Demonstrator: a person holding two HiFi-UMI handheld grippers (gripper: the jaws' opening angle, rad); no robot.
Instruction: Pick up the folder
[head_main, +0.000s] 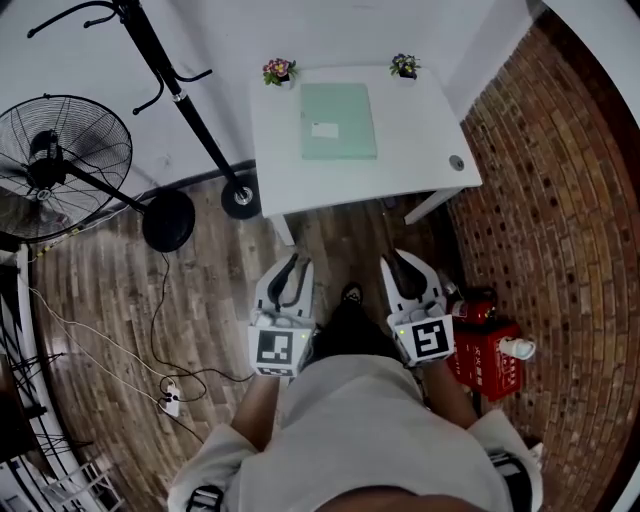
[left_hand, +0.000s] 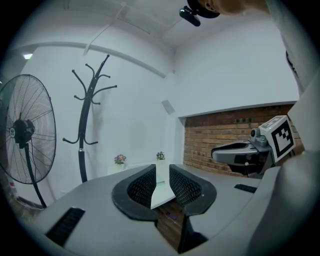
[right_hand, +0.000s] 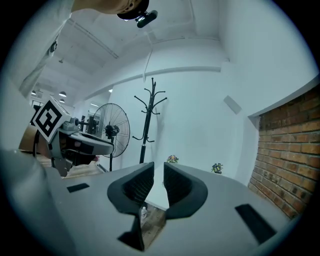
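Left gripper (head_main: 292, 268) and right gripper (head_main: 400, 265), jaws narrowly parted and empty, should approach the upper-centre folder (head_main: 338, 120) low along its surface (head_main: 425, 155).

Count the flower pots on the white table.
2. One flower pot stands at the white table's far left corner, the other at its far right corner. The green folder lies between, slightly nearer. None looks hidden.

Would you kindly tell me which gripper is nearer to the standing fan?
Left. In the head view, the left gripper hovers over the floor, right of the standing fan. The right gripper hovers farther right, on the left gripper's far side.
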